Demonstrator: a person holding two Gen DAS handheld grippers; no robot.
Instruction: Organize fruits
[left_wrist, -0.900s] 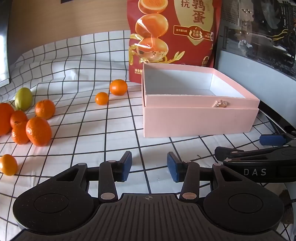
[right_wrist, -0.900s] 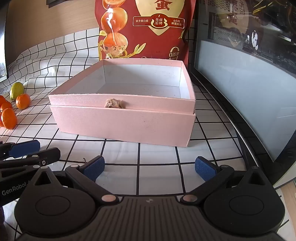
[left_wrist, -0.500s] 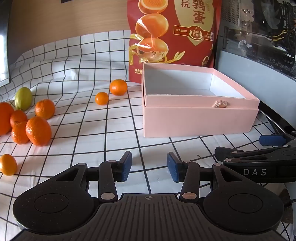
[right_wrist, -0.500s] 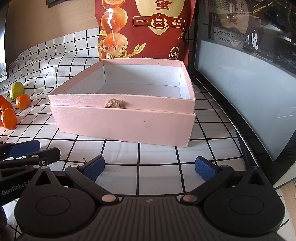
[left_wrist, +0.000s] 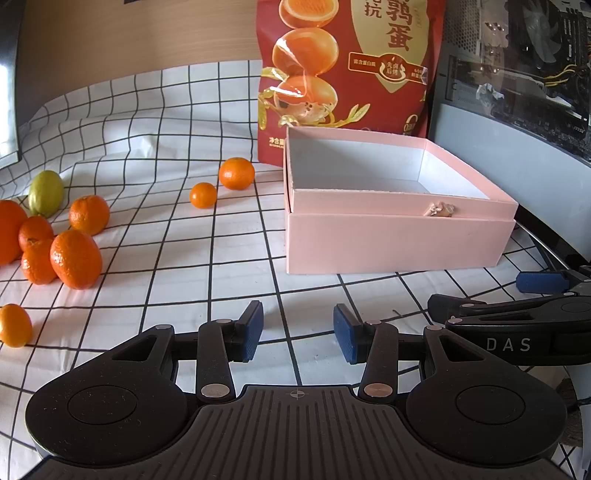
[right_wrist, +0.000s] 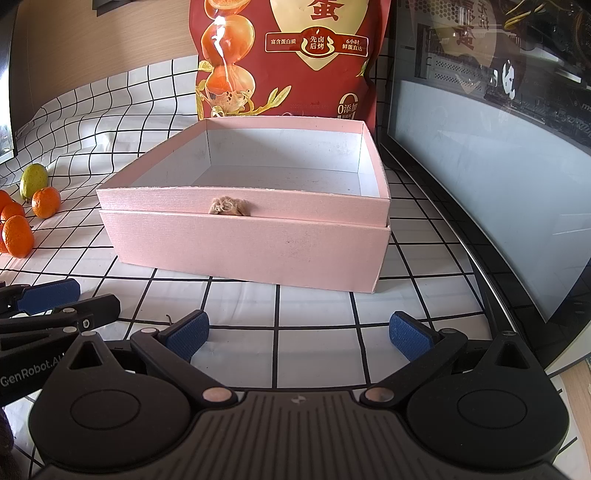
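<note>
An open pink box (left_wrist: 399, 236) (right_wrist: 243, 243) with a white inside stands on the checked cloth, holding nothing. Several mandarins (left_wrist: 75, 258) cluster at the left with a green fruit (left_wrist: 46, 192) behind them, and one small orange fruit (left_wrist: 13, 325) lies nearer. Two more mandarins (left_wrist: 236, 172) (left_wrist: 203, 195) sit left of the box. My left gripper (left_wrist: 298, 334) hovers over the cloth in front of the box, jaws partly apart with nothing between them. My right gripper (right_wrist: 298, 334) stands wide open before the box's front wall, holding nothing.
A tall red snack bag (left_wrist: 343, 74) stands behind the box. A computer case with a glass panel (right_wrist: 498, 184) runs along the right side. The checked cloth (left_wrist: 177, 258) lies bare between the fruit and the box. A wooden wall rises at the back.
</note>
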